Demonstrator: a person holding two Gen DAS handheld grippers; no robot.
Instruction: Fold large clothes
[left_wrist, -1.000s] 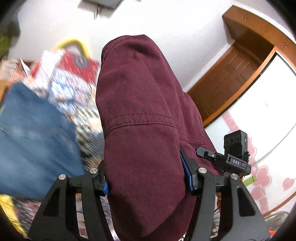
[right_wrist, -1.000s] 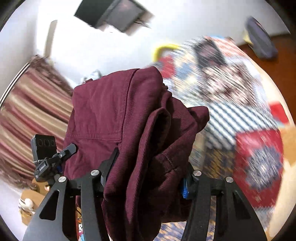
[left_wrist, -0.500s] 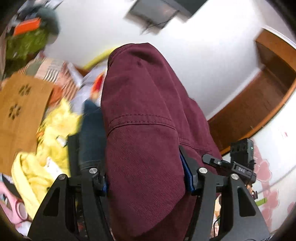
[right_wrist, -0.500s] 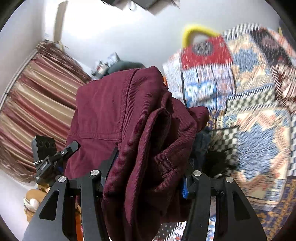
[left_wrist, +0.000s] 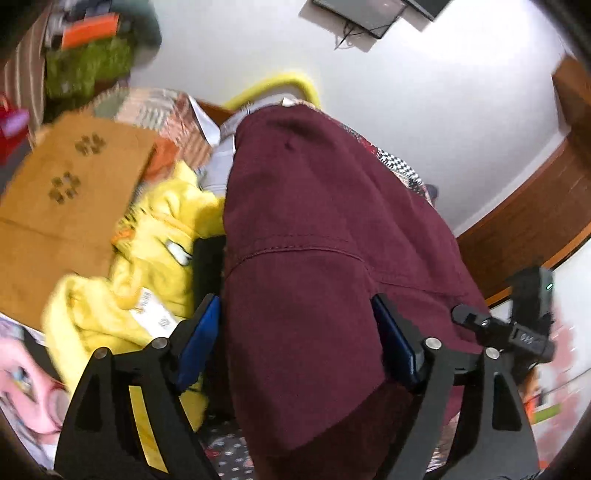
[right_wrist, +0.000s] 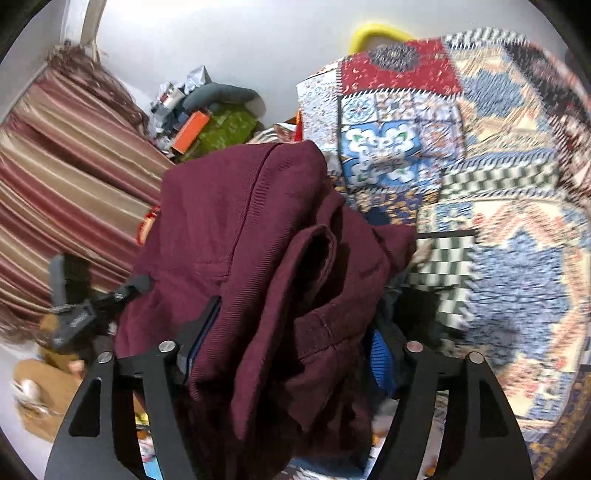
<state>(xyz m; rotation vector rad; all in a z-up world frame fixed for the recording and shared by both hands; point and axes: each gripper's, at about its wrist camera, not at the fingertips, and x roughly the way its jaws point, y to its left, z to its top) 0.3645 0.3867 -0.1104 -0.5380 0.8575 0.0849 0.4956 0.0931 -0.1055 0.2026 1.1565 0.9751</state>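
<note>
A large maroon garment (left_wrist: 325, 236) fills the middle of the left wrist view, bunched between the blue pads of my left gripper (left_wrist: 295, 332), which is shut on it. The same maroon garment (right_wrist: 258, 236) hangs folded in thick layers in the right wrist view, and my right gripper (right_wrist: 288, 332) is shut on it. Both grippers hold it up in the air above a patterned bedspread (right_wrist: 498, 184). The other gripper's camera shows at the right edge of the left wrist view (left_wrist: 532, 314) and at the left of the right wrist view (right_wrist: 74, 295).
A yellow garment (left_wrist: 147, 258) and a brown paw-print mat (left_wrist: 66, 184) lie to the left below. A striped curtain (right_wrist: 55, 166) and a pile of clutter (right_wrist: 207, 122) stand by the wall. A wooden door frame (left_wrist: 535, 206) is on the right.
Both grippers have swung with the maroon garment held; the left view has turned from blue denim to the yellow garment and brown mat, and the bedspread fills more of the right view.
</note>
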